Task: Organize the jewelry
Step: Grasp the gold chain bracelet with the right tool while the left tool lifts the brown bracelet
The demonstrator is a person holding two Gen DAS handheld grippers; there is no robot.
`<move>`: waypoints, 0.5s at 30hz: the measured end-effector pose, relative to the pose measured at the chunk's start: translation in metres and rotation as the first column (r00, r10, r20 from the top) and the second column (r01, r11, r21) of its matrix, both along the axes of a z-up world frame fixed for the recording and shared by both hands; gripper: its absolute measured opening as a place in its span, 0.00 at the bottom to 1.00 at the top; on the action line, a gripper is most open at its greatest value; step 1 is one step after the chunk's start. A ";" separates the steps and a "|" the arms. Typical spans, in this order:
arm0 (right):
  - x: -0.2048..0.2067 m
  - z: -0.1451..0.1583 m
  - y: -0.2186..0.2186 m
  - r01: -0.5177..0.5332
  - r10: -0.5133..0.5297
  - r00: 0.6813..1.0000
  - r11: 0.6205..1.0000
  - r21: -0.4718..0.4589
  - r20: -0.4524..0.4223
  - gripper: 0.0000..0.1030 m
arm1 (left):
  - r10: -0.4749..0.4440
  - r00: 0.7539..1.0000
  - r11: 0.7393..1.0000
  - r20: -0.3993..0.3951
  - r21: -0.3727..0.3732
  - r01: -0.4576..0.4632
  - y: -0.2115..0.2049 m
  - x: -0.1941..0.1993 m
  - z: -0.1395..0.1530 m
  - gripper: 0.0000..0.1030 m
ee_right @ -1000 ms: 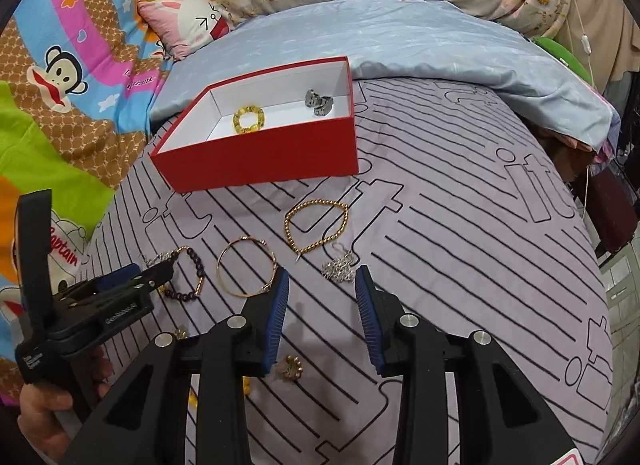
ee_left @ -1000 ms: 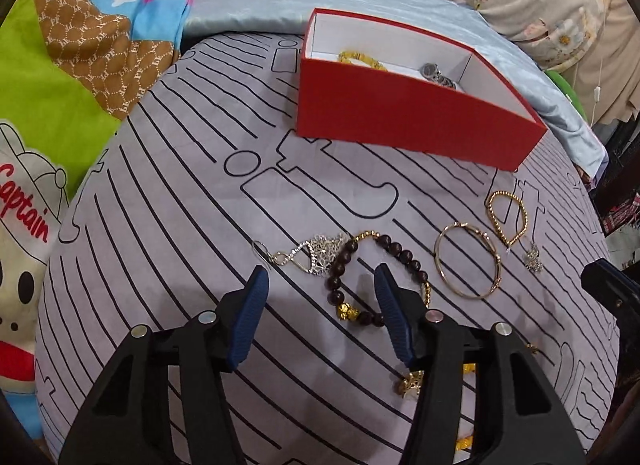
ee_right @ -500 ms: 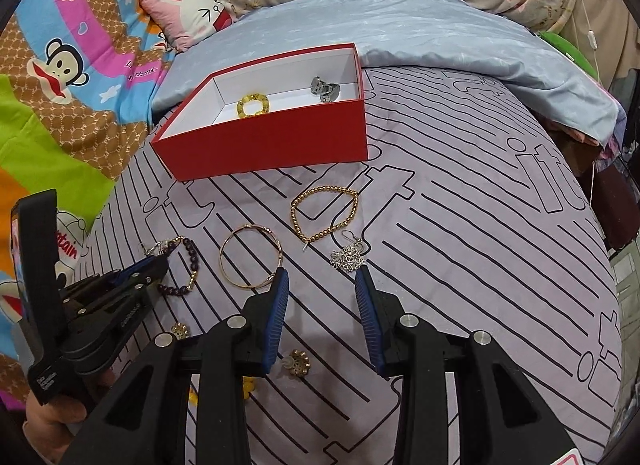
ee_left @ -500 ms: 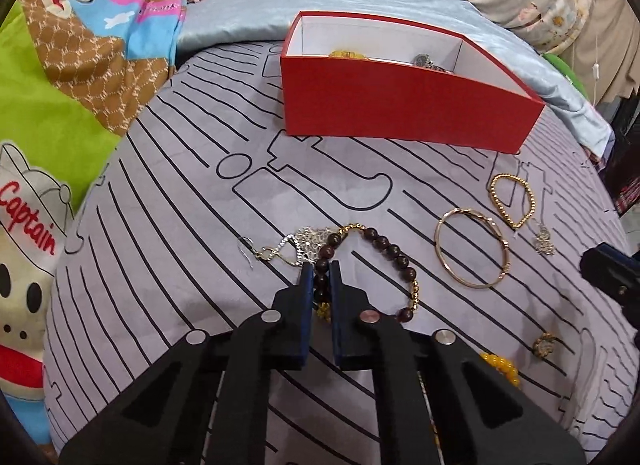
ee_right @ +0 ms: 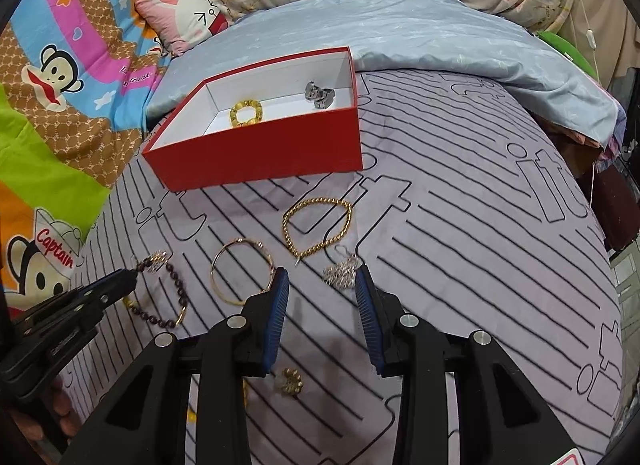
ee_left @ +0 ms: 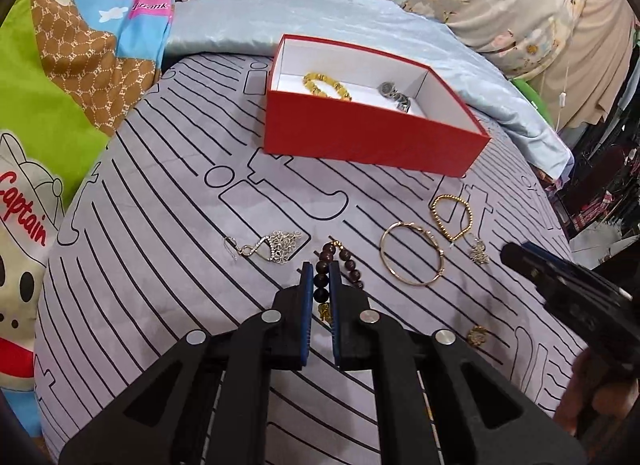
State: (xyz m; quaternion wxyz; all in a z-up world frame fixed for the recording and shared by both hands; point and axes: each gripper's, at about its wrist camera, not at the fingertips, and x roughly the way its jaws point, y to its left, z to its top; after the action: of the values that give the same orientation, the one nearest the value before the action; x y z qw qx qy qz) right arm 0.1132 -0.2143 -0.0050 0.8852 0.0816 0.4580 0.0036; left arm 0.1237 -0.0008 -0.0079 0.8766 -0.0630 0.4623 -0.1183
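Striped grey bedsheet point(ee_left: 160, 265) on a bed, jewelry scattered all over it. Closest in, the left gripper point(ee_left: 320, 271) is clamped on the dark bead bracelet point(ee_left: 326, 261), while the right gripper point(ee_right: 322, 285) sits half open with nothing in it, just over a silver earring point(ee_right: 340, 271). Past those lie a gold bangle point(ee_left: 412, 259) and gold chain bracelet point(ee_left: 452, 217), then the red box point(ee_left: 372, 145) holding a yellow bracelet point(ee_left: 326, 85) and a watch point(ee_left: 394, 93).

left tool point(ee_left: 320, 279) clamped, right tool point(ee_right: 322, 289) agape
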 end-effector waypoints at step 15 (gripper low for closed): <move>0.058 -0.032 -0.013 0.024 -0.025 0.999 0.999 -0.021 -0.042 0.21 | -0.021 1.000 1.000 -0.017 0.009 0.021 -0.004 0.007 -0.005 0.07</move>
State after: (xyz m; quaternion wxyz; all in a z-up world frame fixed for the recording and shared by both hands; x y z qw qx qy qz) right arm 0.1716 -0.2278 -0.0374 0.8760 0.0780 0.4758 -0.0138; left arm 0.1307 -0.0043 -0.0131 0.8718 -0.0549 0.4706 -0.1246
